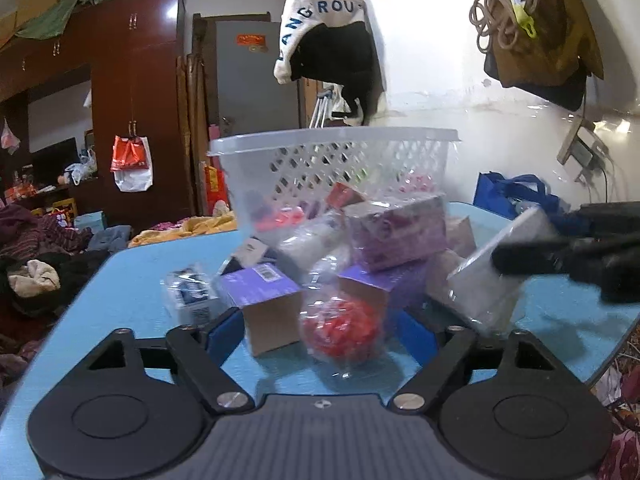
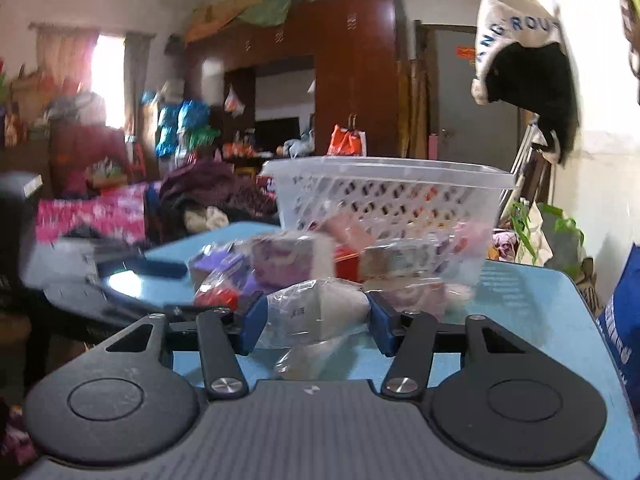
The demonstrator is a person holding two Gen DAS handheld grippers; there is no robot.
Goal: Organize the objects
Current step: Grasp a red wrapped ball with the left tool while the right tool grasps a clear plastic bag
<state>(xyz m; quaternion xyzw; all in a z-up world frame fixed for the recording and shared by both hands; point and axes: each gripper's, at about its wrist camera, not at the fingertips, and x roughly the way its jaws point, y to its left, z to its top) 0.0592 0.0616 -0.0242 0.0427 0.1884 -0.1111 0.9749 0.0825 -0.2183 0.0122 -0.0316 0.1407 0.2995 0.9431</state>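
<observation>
The white lattice basket point(image 1: 336, 160) stands on the blue tabletop point(image 1: 140, 280), at its far side. Some items show through its wall, though how many cannot be told. In front of the basket a heap remains unsorted: a purple-wrapped box point(image 1: 400, 236), a purple-topped carton point(image 1: 268, 312), a bagged red ball point(image 1: 340, 328) and a small bagged dark item point(image 1: 190, 296).

The right hand-held gripper point(image 2: 316, 324) is clamped on a bagged white packet point(image 2: 320, 316), just in front of the heap and short of the basket. The left hand-held gripper point(image 1: 320, 336) has its fingers apart on either side of the carton and red ball, gripping nothing.

Judgement: early to middle stage; most objects are left to be placed.
</observation>
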